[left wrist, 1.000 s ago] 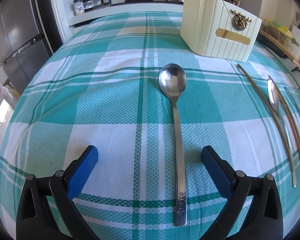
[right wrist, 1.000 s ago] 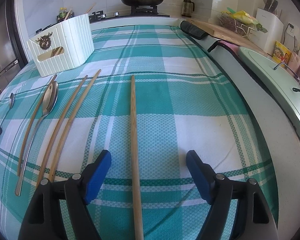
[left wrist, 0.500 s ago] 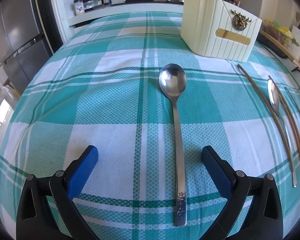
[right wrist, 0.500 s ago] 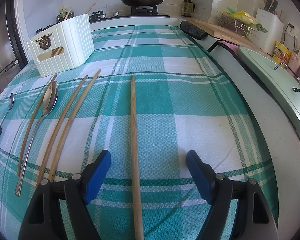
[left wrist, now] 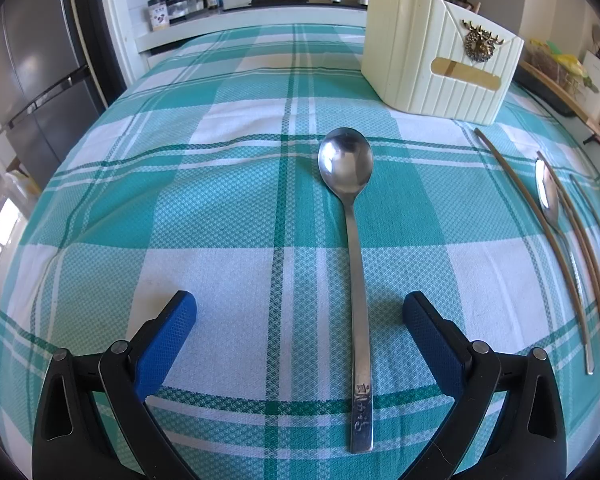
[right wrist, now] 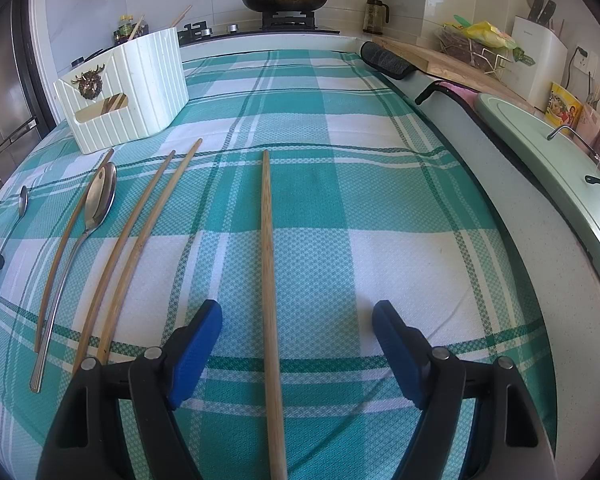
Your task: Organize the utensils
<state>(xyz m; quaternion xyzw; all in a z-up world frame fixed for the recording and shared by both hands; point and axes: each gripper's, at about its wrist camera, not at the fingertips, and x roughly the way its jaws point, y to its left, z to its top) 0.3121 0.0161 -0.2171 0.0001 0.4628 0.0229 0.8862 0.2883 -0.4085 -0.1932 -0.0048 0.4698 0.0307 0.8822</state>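
Left gripper [left wrist: 300, 316]: jaws spread wide, holding nothing, with the handle of a steel spoon [left wrist: 354, 248] lying between its blue pads [left wrist: 168, 340] on the checked tablecloth [left wrist: 204, 208]. Right gripper [right wrist: 298, 328]: likewise spread and unloaded – a single wooden chopstick [right wrist: 269, 280] runs between its fingers. To its left lie a chopstick pair [right wrist: 140, 240], a second spoon [right wrist: 88, 232] and another chopstick [right wrist: 66, 248]. Beyond them stands the cream utensil holder [right wrist: 140, 92], upright.
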